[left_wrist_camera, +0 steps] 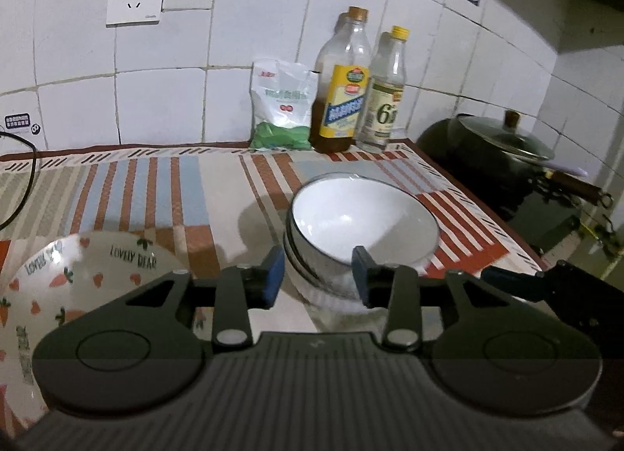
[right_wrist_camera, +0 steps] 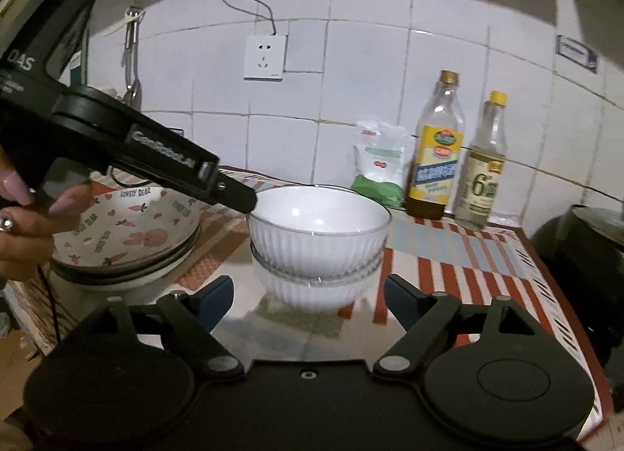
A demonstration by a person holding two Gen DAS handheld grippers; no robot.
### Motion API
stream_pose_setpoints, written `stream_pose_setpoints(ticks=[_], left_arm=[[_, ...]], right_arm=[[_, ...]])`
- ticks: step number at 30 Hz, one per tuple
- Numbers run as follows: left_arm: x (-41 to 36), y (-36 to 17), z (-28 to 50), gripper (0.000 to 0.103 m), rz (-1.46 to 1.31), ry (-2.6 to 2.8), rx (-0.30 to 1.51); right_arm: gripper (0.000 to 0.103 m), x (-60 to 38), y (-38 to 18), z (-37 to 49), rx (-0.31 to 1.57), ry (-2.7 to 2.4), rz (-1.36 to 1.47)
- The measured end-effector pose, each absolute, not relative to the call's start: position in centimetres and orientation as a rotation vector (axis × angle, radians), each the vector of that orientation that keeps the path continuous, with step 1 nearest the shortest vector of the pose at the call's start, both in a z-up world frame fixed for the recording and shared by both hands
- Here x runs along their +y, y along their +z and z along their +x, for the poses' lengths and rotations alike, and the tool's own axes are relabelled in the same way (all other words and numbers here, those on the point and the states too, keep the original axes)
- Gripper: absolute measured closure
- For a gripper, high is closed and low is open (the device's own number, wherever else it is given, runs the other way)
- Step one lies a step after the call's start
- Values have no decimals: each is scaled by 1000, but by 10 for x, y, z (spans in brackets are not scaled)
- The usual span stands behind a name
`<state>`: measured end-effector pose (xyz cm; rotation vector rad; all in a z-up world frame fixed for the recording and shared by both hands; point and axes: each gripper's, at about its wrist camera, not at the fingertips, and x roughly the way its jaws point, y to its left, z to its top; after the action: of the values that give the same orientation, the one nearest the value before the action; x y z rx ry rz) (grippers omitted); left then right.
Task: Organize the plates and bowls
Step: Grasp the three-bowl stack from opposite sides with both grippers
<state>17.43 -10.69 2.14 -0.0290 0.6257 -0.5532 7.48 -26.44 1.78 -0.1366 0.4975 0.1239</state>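
Two ribbed white bowls are stacked on the striped mat; the top bowl sits in the lower bowl. In the left wrist view the top bowl lies just beyond my left gripper, whose jaws are open, one finger outside the near rim and one over the bowl's inside. My right gripper is open and empty, just short of the stack. A carrot-patterned "Lovely Bear" plate rests on other plates to the left and shows in the left wrist view.
Two bottles and a white-green bag stand against the tiled wall. A black wok with a glass lid sits to the right, off the mat. A socket with a cable is on the wall.
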Motion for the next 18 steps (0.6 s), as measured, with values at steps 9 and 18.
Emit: stream_pose_setpoints(ticks=[9, 18], left_arm=[[-99, 25, 131, 46, -5, -617, 563], [-105, 17, 117, 29, 9, -661, 535]], right_arm=[[12, -274, 21, 38, 449, 94, -16], [12, -294, 2, 26, 443, 69, 55]])
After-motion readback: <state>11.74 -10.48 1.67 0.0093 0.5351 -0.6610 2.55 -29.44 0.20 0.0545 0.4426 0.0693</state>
